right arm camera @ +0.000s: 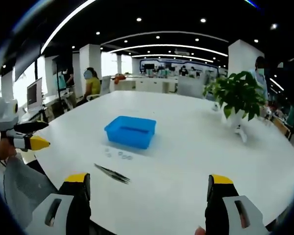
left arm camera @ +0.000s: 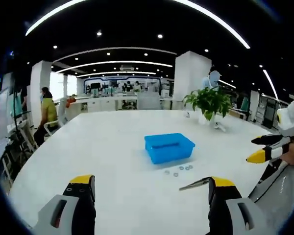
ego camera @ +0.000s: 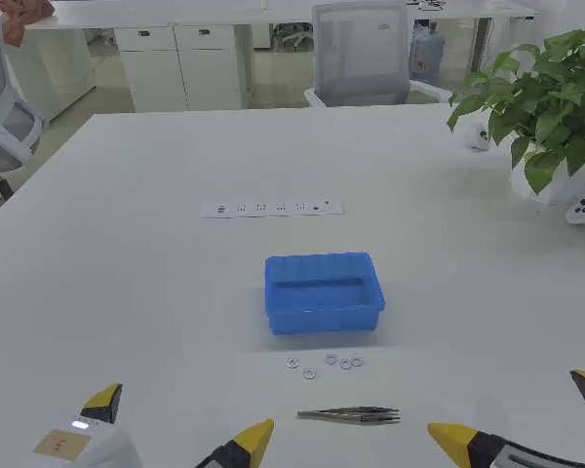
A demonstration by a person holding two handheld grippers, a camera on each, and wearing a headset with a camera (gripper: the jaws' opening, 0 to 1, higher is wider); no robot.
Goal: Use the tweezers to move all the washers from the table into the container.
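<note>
We hold the left gripper (left arm camera: 151, 181) and right gripper (right arm camera: 148, 178) with jaws spread, empty. The tweezers (ego camera: 349, 415) lie crosswise just ahead between them, about equally near. 5 washers (ego camera: 324, 363) sit just beyond, the container (ego camera: 322, 291) farther ahead.

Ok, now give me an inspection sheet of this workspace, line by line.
Surface: broad white table, with a flush white socket strip set in it.
Job's things: rectangular blue plastic container, no washer seen inside; five small metal washers on the table just in front of it; slim metal tweezers lying flat, nearer the person.
Clutter: small white objects beside the plant, too small to identify.
Grippers: left gripper and right gripper both open, holding nothing, either side of the tweezers.
Cables: nothing seen.
Surroundings: leafy green potted plant on the table's right; grey office chair at the far edge; open office behind.
</note>
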